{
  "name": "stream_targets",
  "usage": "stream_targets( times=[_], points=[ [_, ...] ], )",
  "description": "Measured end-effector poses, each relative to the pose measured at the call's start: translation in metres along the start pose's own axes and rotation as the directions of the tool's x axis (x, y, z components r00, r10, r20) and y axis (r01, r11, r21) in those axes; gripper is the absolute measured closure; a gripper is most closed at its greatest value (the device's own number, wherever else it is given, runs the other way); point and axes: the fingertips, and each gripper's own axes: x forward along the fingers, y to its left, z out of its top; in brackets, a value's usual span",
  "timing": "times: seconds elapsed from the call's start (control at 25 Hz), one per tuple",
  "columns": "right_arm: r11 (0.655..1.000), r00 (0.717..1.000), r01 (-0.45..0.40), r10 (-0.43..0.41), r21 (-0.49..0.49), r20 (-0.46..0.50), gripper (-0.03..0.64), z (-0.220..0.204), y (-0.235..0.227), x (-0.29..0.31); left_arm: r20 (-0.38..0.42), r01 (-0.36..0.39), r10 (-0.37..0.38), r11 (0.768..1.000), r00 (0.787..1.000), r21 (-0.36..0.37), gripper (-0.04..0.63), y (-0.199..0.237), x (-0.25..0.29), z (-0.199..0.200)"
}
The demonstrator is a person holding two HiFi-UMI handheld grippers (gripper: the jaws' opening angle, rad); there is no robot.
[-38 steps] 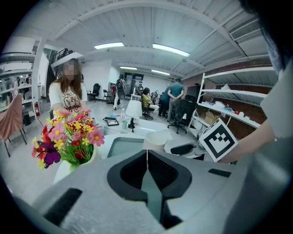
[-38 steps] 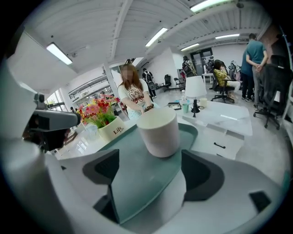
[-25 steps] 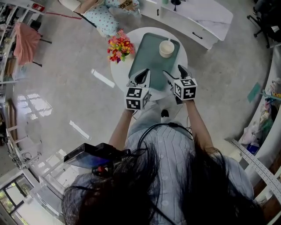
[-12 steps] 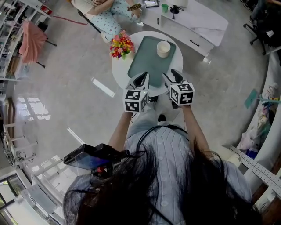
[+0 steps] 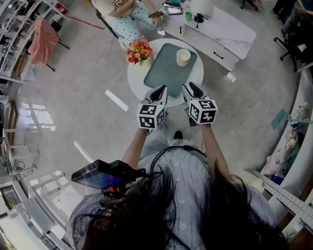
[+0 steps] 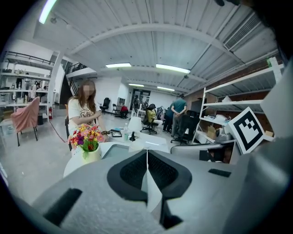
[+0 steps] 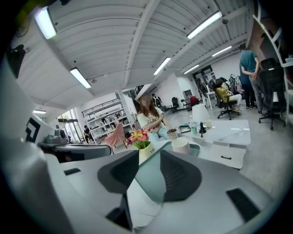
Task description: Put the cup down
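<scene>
The room is bright, evenly lit by long ceiling lamps [image 7: 81, 77], and the floor [image 5: 88, 73] shows pale window reflections in the head view. Both gripper views are strongly curved with black corners, and the near fingers [image 6: 130, 171] look soft.

Top edge cuts off seated person [image 5: 128, 10]. Near rim of round table [image 5: 136, 78] hidden behind left claw [image 5: 159, 90], right claw [image 5: 190, 88].

Cream cup [image 5: 183, 57], cylindrical, upright, open end up, standing free, on far right corner of green tray [image 5: 164, 78], tray on round white bench [image 5: 136, 84]
</scene>
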Motion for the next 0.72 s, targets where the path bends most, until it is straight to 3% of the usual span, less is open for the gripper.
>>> stream_targets(
  times=[0.72],
  points=[
    [1.0, 0.999, 0.005, -0.006, 0.026, 0.041, 0.498, 0.014, 0.031, -0.01, 0.03, 0.044, -0.045, 0.999, 0.999, 0.017, 0.577, -0.003, -0.023, 0.019]
  ],
)
